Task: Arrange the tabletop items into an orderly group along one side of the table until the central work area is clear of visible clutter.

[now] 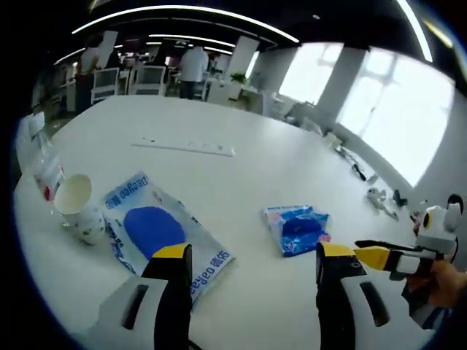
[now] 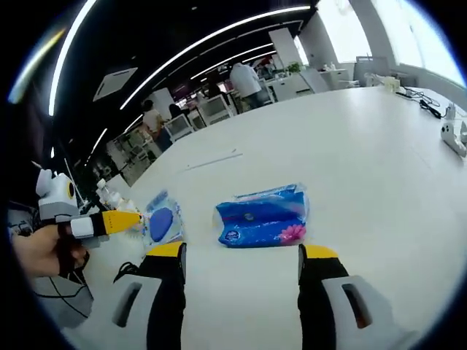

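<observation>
Left gripper view: left gripper (image 1: 255,281) jaws apart, nothing btwn them, hovering over white table (image 1: 241,182). Just ahead lies flat blue-white pouch (image 1: 162,232); paper cup (image 1: 79,206) beside it at left edge w/ clear bottle (image 1: 40,164) behind. Blue tissue pack (image 1: 298,228) further right. Right gripper view: right gripper (image 2: 241,273) jaws spread, empty; tissue pack (image 2: 264,215) just beyond, pouch (image 2: 162,219) to its left. People stand far back.

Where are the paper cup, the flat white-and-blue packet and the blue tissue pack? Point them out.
paper cup (image 1: 74,195): left gripper view, inner wall.
flat white-and-blue packet (image 1: 153,230): left gripper view, blue oval.
blue tissue pack (image 2: 263,216): right gripper view, top face.
</observation>
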The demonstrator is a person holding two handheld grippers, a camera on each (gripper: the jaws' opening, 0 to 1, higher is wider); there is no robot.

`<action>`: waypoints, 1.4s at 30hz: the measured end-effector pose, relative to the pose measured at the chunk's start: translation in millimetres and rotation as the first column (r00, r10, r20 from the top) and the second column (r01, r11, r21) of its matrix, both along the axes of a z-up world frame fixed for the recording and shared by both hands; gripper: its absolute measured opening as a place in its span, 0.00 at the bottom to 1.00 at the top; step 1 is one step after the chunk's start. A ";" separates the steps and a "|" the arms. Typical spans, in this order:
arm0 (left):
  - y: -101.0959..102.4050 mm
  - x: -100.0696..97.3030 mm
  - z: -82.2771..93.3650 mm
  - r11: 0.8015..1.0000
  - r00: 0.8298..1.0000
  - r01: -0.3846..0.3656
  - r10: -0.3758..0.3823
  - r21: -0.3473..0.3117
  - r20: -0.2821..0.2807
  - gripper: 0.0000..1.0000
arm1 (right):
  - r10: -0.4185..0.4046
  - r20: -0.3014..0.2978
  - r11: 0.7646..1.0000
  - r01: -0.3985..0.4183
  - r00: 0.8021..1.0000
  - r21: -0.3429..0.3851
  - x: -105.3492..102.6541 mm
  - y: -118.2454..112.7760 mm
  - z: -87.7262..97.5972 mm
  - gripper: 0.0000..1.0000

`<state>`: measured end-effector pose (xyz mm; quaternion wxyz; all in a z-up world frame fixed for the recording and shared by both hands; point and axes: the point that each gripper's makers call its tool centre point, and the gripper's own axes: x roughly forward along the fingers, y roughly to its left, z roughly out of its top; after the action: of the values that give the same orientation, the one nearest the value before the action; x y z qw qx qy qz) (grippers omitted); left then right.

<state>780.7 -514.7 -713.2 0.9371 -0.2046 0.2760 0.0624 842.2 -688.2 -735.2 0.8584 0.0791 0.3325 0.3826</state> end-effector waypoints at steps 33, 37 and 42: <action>70.6 -48.5 7.3 0.999 0.999 -0.038 0.038 -0.018 0.010 0.62 | -0.024 -0.080 0.997 0.030 0.997 0.066 -54.4 73.5 3.3 0.59; 81.7 -50.8 9.6 1.000 1.000 0.001 -0.001 0.023 -0.005 0.62 | -0.032 -0.113 0.994 0.044 0.993 0.099 -63.0 90.3 5.4 0.59; 100.4 -48.5 15.6 0.999 1.000 0.020 -0.019 0.040 -0.009 0.62 | -0.058 -0.172 0.986 0.083 0.983 0.143 -73.4 106.9 3.5 0.59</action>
<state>732.2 -414.4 -697.6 0.9403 -0.1829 0.2806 0.0596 768.8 -581.4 -731.6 0.8320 0.1870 0.3709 0.3678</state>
